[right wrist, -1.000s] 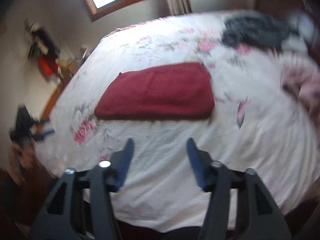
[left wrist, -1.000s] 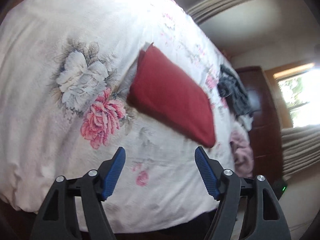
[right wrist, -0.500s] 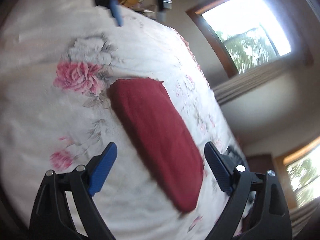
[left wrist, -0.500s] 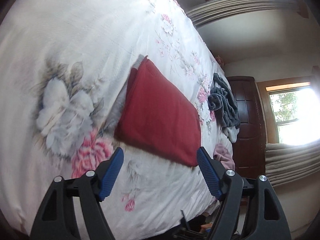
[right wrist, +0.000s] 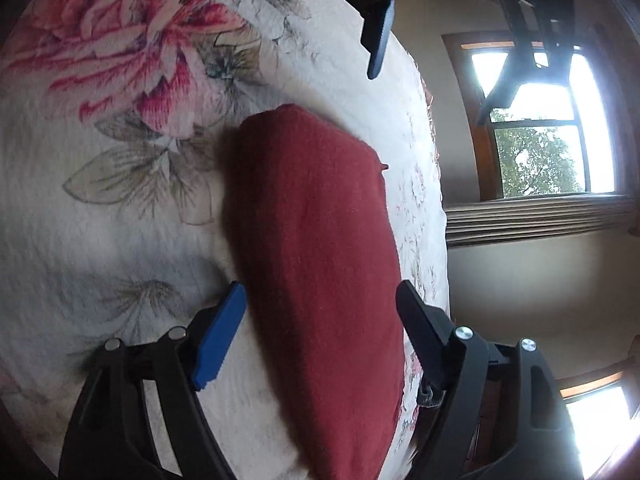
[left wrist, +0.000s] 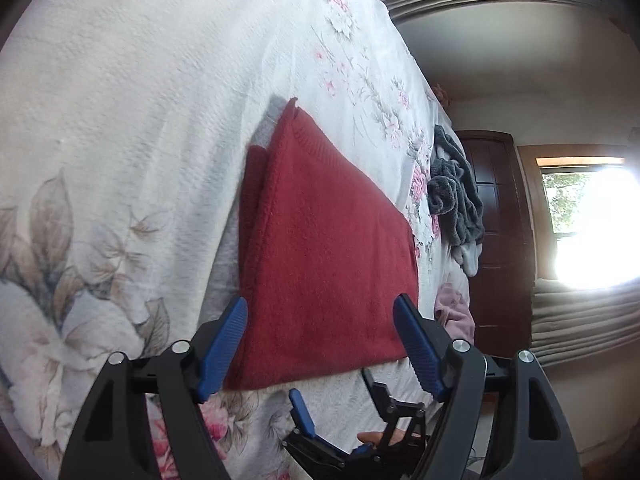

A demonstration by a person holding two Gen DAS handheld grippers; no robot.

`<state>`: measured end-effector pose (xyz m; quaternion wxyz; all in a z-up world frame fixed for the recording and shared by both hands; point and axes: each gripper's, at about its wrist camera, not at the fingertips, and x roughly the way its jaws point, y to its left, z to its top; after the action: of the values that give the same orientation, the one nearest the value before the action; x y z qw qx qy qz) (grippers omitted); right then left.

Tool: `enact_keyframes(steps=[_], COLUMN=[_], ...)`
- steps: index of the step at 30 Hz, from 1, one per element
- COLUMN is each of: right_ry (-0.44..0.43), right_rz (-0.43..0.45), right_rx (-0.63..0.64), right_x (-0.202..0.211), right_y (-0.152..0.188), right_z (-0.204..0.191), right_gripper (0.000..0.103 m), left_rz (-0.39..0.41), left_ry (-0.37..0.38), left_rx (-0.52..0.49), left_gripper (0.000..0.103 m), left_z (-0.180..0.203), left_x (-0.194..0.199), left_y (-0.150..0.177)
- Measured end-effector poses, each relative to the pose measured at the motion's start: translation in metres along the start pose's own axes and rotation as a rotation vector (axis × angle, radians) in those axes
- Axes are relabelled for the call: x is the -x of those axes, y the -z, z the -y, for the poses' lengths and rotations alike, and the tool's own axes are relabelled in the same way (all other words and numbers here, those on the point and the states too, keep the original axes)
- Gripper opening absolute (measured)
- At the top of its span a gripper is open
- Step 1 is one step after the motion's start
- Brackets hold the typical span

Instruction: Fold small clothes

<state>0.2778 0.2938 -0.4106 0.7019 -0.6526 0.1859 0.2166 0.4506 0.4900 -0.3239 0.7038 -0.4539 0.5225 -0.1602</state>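
Note:
A folded dark red garment (left wrist: 324,240) lies flat on the floral bedspread (left wrist: 140,100). My left gripper (left wrist: 320,312) is open, its blue pads straddling the garment's near edge from just above. In the right wrist view the same red garment (right wrist: 320,260) runs lengthwise between the fingers of my open right gripper (right wrist: 320,300), which hovers over one end. The right gripper (left wrist: 332,432) also shows low in the left wrist view, with a fingertip of a person's hand behind it. The left gripper (right wrist: 440,16) appears at the top of the right wrist view.
A dark grey garment (left wrist: 456,192) and a pink one (left wrist: 454,308) lie farther along the bed. Beyond them stand a dark wooden door (left wrist: 500,240) and a bright window (left wrist: 588,216). Another window (right wrist: 540,140) with a curtain shows past the bed's edge.
Both grippers have closed in on the red garment from opposite ends and now straddle it. The right gripper has turned and dropped low over the bed. Both stay open.

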Motion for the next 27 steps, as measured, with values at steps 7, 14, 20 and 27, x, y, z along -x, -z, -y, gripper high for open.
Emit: enact_keyframes(steps=[7, 14, 20, 27], right_ry=[0.027, -0.056, -0.088, -0.116], right_rz=[0.002, -0.023, 0.003, 0.016], right_rx=[-0.004, -0.148, -0.343, -0.433], right_x=[-0.032, -0.047, -0.038, -0.040], right_y=[-0.030, -0.045, -0.035, -0.027], right_z=[-0.001, 0.026, 0.076, 0.103], right_gripper=[0.062, 0.016, 0.014, 0.014], left_rz=[0.035, 0.028, -0.045, -0.127], left_ry=[0.046, 0.054, 0.035, -0.034], left_rx=[0.050, 0.112, 0.120, 0.099], left_gripper=[0.076, 0.076, 0.076, 0.076], left_z=[-0.011, -0.025, -0.026, -0.022], left_x=[0.001, -0.003, -0.035, -0.082], left_y=[-0.019, -0.045, -0.067, -0.093])
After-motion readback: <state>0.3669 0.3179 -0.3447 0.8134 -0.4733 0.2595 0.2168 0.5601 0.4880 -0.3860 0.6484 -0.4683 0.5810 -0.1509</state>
